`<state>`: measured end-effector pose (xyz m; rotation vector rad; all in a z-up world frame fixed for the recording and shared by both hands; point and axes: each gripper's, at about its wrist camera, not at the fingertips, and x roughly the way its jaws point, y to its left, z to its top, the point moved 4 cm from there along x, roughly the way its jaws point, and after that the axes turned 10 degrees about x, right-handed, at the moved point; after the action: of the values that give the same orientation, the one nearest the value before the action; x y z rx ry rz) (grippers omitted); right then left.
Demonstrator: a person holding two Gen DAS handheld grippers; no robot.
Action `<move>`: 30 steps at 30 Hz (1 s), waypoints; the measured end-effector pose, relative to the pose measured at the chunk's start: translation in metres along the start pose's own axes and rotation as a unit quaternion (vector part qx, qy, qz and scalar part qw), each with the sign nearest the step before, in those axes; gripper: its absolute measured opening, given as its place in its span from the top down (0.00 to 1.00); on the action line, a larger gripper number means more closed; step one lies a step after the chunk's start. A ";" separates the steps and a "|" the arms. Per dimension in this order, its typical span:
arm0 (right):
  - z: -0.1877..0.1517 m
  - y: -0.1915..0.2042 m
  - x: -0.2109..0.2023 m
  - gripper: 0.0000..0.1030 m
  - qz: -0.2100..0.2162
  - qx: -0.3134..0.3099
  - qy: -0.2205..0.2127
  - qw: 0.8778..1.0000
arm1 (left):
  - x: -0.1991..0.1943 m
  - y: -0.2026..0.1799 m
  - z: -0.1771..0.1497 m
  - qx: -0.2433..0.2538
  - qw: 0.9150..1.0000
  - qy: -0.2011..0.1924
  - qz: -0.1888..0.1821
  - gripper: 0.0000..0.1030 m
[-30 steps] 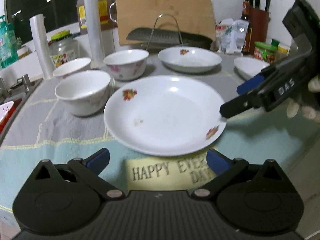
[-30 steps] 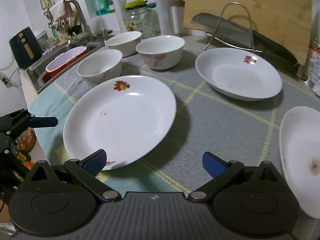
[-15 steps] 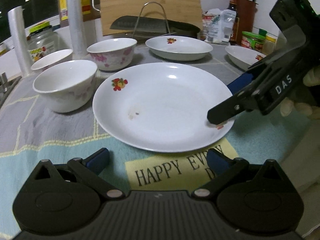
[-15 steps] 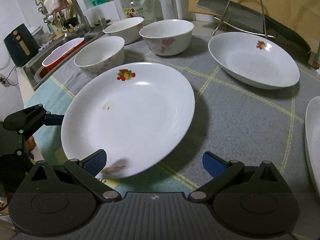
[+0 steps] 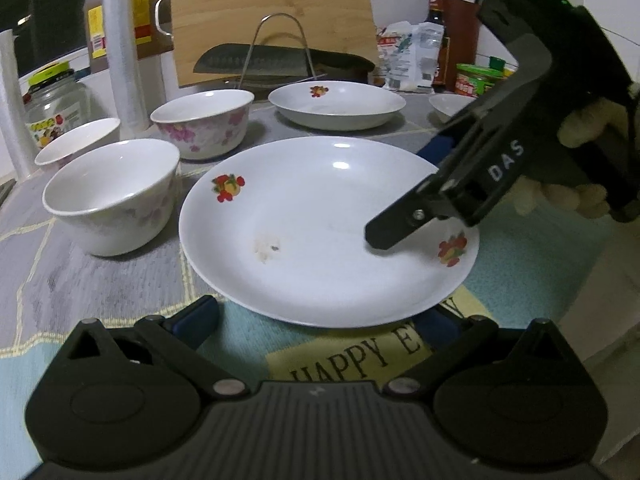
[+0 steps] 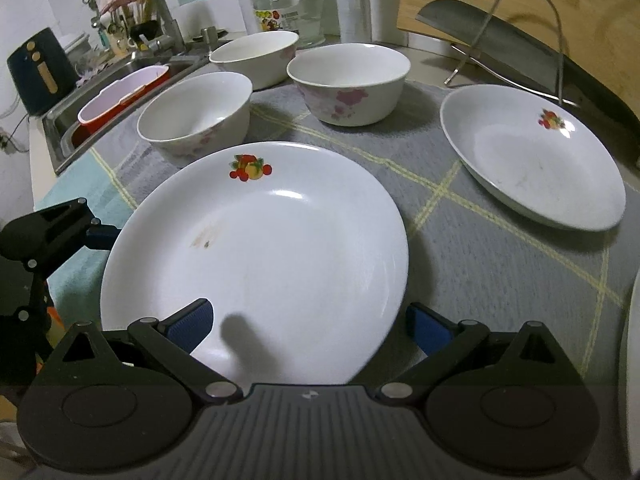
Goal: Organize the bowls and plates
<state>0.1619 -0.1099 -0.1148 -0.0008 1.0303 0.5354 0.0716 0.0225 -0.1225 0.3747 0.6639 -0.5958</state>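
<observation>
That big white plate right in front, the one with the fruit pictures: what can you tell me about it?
The big plate is round, shallow and glossy white, ceramic by its look, with a small fruit print near each of two opposite edges. A small brownish smudge marks its inside; otherwise it is empty. It lies on the grey and teal mat, beside a white bowl. The right tool has its open fingers either side of the near rim. The left tool waits open at another edge.

Ahead stands a white tiled wall (image 5: 600,8); a steel sink (image 6: 120,92) lies far left, a dark window (image 5: 48,8) behind.
</observation>
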 end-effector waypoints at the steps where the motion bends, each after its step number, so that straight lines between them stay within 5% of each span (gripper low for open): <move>1: 0.001 0.001 0.001 0.00 -0.001 -0.004 0.001 1.000 | 0.000 0.001 0.000 0.003 1.000 -0.002 -0.003 0.00; 20: 0.024 0.001 0.017 0.00 0.014 -0.033 0.017 0.999 | 0.001 0.004 -0.001 0.031 0.999 -0.030 -0.032 0.00; 30: 0.039 -0.003 0.022 0.00 0.059 -0.033 0.037 0.997 | 0.002 0.004 0.000 0.035 0.998 -0.030 -0.037 0.00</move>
<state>0.2037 -0.0938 -0.1127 -0.0189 1.0883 0.6807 0.0752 0.0251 -0.1233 0.3976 0.6021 -0.6987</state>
